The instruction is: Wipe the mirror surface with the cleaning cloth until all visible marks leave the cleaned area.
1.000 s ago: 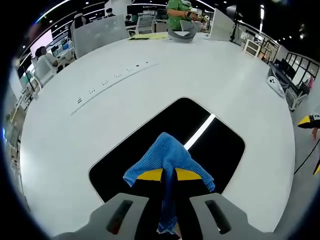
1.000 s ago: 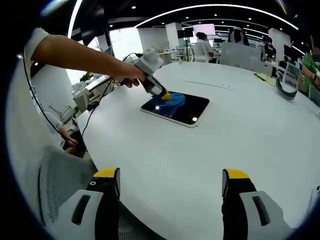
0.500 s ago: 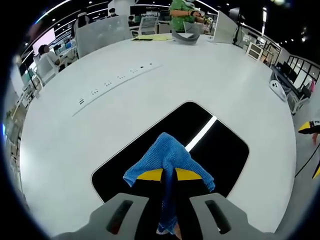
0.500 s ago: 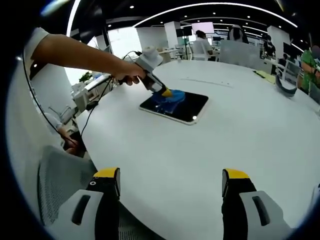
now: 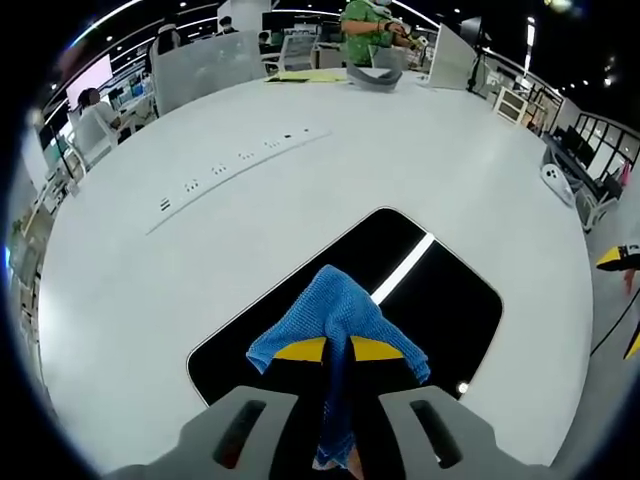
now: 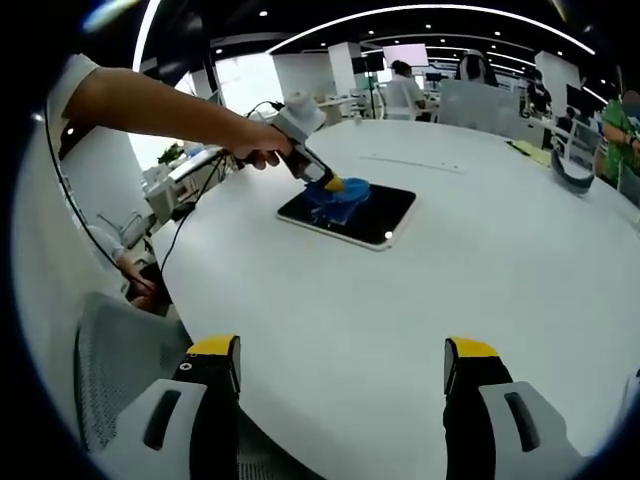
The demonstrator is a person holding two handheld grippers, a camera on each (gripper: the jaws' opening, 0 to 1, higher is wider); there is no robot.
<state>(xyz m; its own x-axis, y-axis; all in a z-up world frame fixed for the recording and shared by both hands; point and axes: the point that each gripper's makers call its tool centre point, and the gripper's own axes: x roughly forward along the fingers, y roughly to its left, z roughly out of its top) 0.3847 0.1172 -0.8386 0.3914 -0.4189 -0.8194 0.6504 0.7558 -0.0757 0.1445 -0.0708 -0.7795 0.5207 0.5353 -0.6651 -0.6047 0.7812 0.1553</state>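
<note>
In the left gripper view, the left gripper (image 5: 337,350), lower centre, is clamped on the blue cleaning cloth (image 5: 335,310), which drapes over and hides its yellow tips. The cloth rests on the dark mirror (image 5: 420,290) at frame centre, on the white table (image 5: 250,200); any marks are too faint to discern. In the right gripper view, the right gripper (image 6: 340,365) stands at the bottom edge, jaws wide apart and holding nothing.

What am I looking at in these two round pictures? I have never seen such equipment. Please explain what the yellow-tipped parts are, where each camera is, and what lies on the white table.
A person holds a hand tool with two jaws in each hand; a camera rides on each tool. The left gripper view looks along the left gripper, which is shut on a blue cleaning cloth above a dark mirror lying flat on the white table. The right gripper view looks across the table from farther off: the right gripper is open and holds nothing. There you also see the person's hand pressing the cloth on the mirror.
</note>
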